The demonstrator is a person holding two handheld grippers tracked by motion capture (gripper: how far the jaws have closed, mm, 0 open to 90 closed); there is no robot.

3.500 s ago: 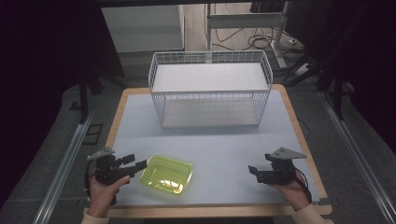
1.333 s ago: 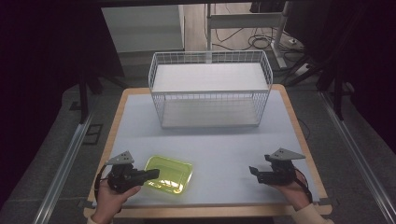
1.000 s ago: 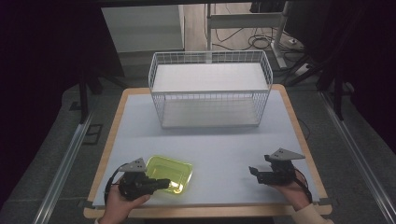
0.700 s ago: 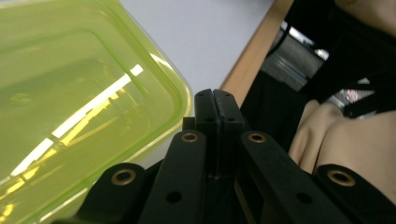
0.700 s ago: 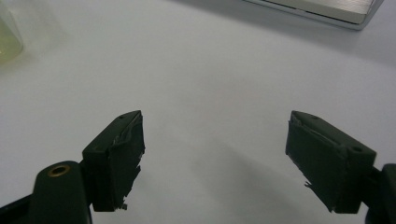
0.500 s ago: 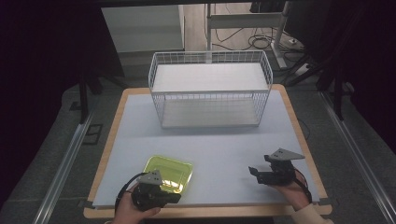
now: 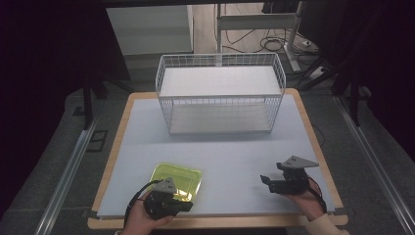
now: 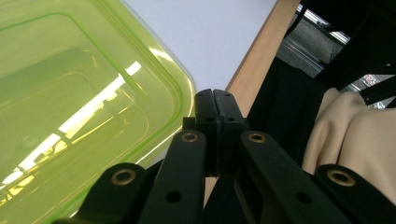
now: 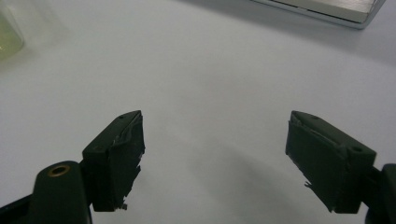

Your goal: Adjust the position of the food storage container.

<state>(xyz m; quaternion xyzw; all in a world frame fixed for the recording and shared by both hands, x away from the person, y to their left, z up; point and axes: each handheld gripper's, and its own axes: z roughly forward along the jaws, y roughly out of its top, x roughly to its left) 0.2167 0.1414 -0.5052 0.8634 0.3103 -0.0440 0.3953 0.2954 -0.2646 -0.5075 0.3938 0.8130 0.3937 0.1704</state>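
Nearest, at the front edge of the surface: left hand-held gripper, gripped in a hand coming in from the bottom of the high view, grey three-cornered plate on top, cable trailing off its left side. Jaws pressed flat together with nothing between them, as seen in the left gripper view, tips just beside the near rim of a translucent yellow-green plastic container lid; touching or a hair apart, cannot tell. Beyond the tips, pale surface, then its wooden border and a cream sleeve at the right of that view.

Lid lying flat on the pale surface at front left, rounded corners, raised rim, partly covered at its near edge by the left hand-held gripper in the high view.

Front right, well apart from the lid: right hand-held gripper, held in the other hand, pointing toward the left of the high view. Jaws spread wide in the right gripper view, bare surface between the black pads, nothing held. A faint greenish corner of the lid at the upper left of that view.

Middle of the surface bare, light blue-grey, framed by a wooden edge.

Farthest, at the back of the surface: white wire basket, rectangular, upright, open at the top, pale board showing through its mesh. Behind it, floor with cables and metal table legs, dark surroundings at both sides.
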